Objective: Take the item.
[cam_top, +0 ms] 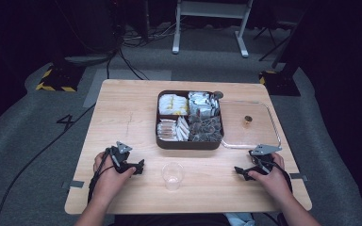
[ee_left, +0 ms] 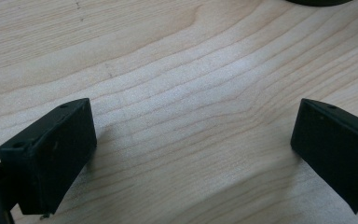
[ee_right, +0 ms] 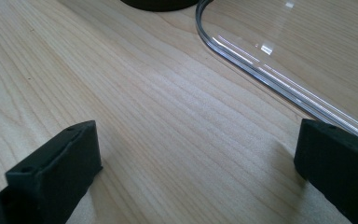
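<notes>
So, both grippers are parked low on the counter [cam_top: 122,108] with nothing in them. The left gripper [cam_top: 139,166] has its fingers [ee_left: 51,154] spread wide over bare wood. Just to the right of those fingers, well apart from them, stands the clear plastic cup [cam_top: 173,175], upright and empty, sitting between the two grippers. Ahead of the cup is the dark compartment box [cam_top: 162,141], packed with sachets in all four sections.

Further right, the right gripper [cam_top: 240,170] is released too, fingers [ee_right: 56,172] wide apart. The clear lid [ee_right: 261,65] lies flat just ahead of them, its rim nearly touching the far finger, with its small knob [cam_top: 248,120] further out.

My worry is that cup. It looks thin and light, so a squeeze from either side could crush it or send it skidding, and a push from one finger alone would probably tip it. The right gripper could also catch the lid rim as it swings inward and shove it against the box.
</notes>
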A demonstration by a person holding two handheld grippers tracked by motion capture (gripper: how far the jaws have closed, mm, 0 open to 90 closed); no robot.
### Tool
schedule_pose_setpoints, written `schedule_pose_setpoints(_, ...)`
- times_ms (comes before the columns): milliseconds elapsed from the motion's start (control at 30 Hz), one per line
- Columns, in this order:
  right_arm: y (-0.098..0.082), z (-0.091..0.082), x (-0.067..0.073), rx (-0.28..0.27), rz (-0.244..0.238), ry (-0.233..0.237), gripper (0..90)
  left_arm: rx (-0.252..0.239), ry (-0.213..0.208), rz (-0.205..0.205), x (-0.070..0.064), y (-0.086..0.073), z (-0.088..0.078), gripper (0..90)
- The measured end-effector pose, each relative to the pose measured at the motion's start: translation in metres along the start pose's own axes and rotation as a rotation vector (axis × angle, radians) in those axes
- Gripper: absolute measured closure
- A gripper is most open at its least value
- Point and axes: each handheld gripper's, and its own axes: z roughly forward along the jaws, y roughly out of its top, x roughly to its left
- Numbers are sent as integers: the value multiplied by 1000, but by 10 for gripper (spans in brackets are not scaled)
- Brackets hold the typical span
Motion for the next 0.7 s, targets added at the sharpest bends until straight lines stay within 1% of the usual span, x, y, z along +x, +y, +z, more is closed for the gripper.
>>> schedule_pose_setpoints(67,0,0,0,0,0,0,4,5,-5,12,0,0,0,4)
schedule_pose_setpoints(300,0,0,0,0,1,-2,5,-1,-5,6,0,-1,-1,7)
schedule_pose_setpoints(333,0,0,0,0,1,-1,5,-9,-9,8,0,-1,-1,24)
schedule_pose_setpoints(367,0,0,0,0,1,-2,5,-24,-12,6,0,-1,-2,127)
schedule_pose_setpoints(400,0,0,0,0,1,-2,5,-36,-16,11,0,-1,-3,127)
schedule_pose_setpoints(433,0,0,0,0,1,-1,5,-47,-18,26,1,-1,-4,179)
schedule_pose_setpoints(467,0,0,0,0,0,-1,5,-46,-13,25,1,-1,-4,224)
schedule_pose_setpoints(500,0,0,0,-1,0,-1,5,-43,-5,25,0,-1,-4,225)
schedule_pose_setpoints(533,0,0,0,0,0,-1,5,-31,2,36,-1,1,-6,241)
schedule_pose_setpoints(567,0,0,0,-1,0,-1,5,-19,7,39,-2,2,-8,329)
schedule_pose_setpoints(600,0,0,0,-1,0,-1,5,2,12,42,-4,4,-10,329)
schedule_pose_setpoints(633,0,0,0,-1,0,-1,5,4,13,52,-5,5,-11,334)
schedule_pose_setpoints(667,0,0,0,-1,1,-1,5,0,10,51,-6,7,-13,335)
schedule_pose_setpoints(700,0,0,0,-1,0,-3,8,-13,-8,32,-7,9,-16,341)
